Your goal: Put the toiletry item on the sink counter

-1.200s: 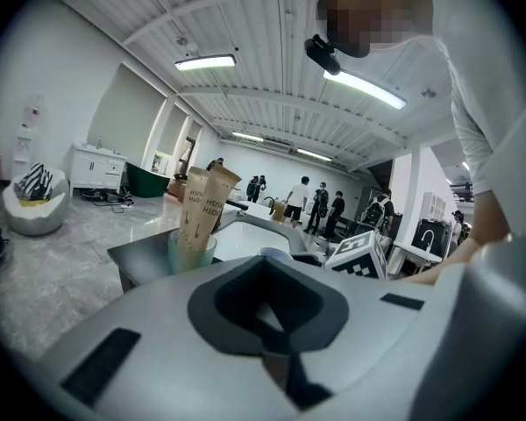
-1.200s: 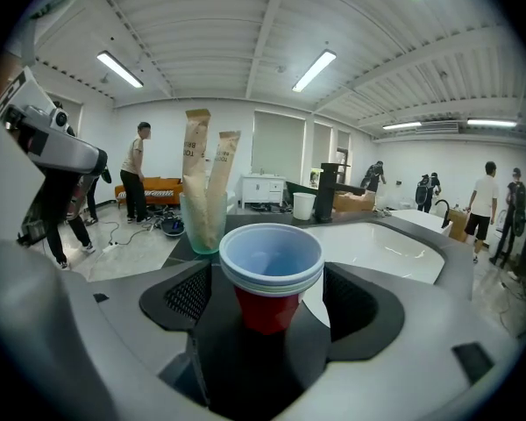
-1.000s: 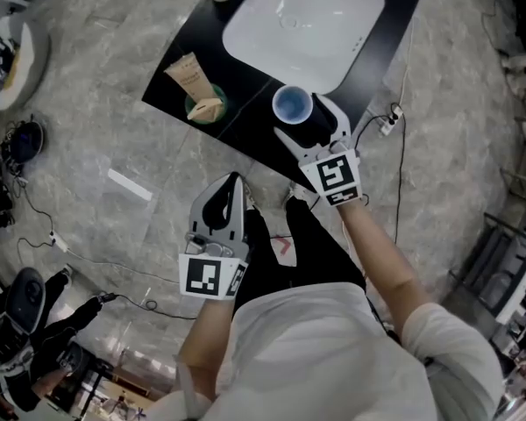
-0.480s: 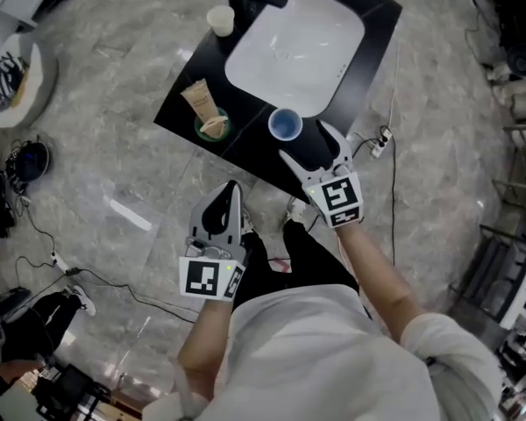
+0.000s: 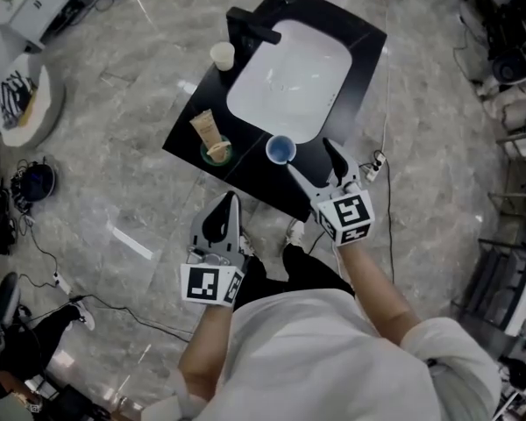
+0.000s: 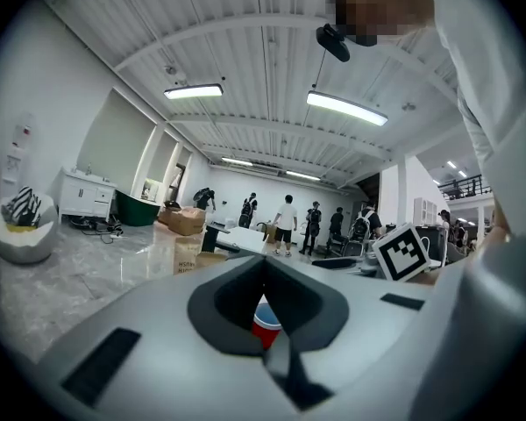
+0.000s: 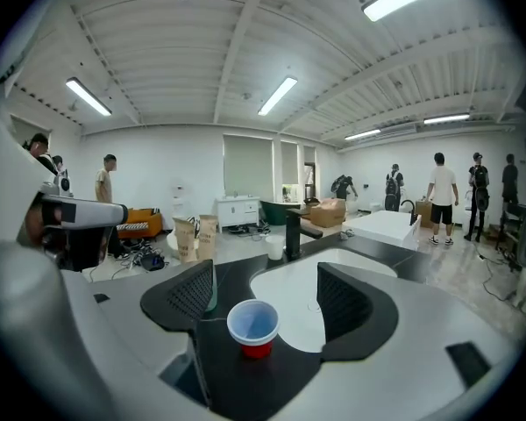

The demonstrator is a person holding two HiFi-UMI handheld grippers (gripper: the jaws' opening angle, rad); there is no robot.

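Note:
A red cup (image 5: 280, 149) with a pale blue inside stands upright on the black sink counter (image 5: 245, 169), near its front edge. My right gripper (image 5: 314, 160) is open just behind the cup, not touching it. In the right gripper view the cup (image 7: 254, 325) stands ahead of and between the open jaws of the right gripper (image 7: 267, 298), apart from both pads. A tan tube (image 5: 209, 132) stands in a green holder to the cup's left. My left gripper (image 5: 233, 202) hangs shut and empty off the counter, over the floor.
The white basin (image 5: 289, 77) fills the counter's middle, with a black faucet (image 5: 252, 24) and a white cup (image 5: 221, 55) at its far side. Cables (image 5: 381, 160) and a power strip lie on the marble floor to the right. People stand in the hall behind.
The right gripper has drawn back a little from the red cup, which stays on the counter. The head view has pulled away, so the counter looks smaller. The left gripper has hardly moved.

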